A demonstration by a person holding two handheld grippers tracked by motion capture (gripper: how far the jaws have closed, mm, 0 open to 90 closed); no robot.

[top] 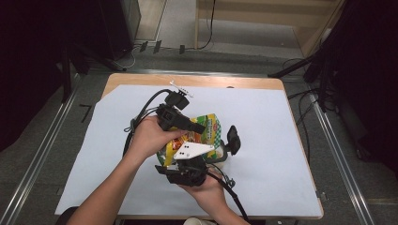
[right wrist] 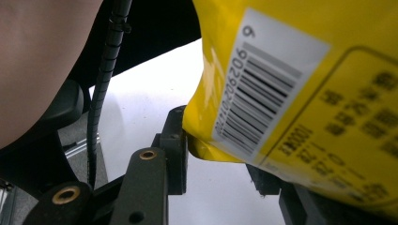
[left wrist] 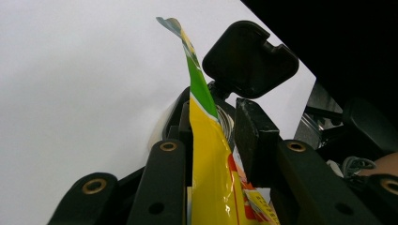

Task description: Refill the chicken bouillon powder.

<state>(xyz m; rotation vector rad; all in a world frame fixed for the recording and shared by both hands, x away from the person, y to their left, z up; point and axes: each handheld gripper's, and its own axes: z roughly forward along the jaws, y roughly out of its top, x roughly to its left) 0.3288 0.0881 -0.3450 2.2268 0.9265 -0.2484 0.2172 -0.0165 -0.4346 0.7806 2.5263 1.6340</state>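
Yellow-and-green crinkly plastic snack bag (top: 202,133) hangs above the white paper-covered table (top: 281,140), pinched by both the left gripper (left wrist: 213,140) and the right gripper (right wrist: 220,159). Pulling unevenly could tear it or let the slick film slip free.

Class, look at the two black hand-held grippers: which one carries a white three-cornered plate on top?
The right gripper, nearer the table's front edge; the left gripper has none.
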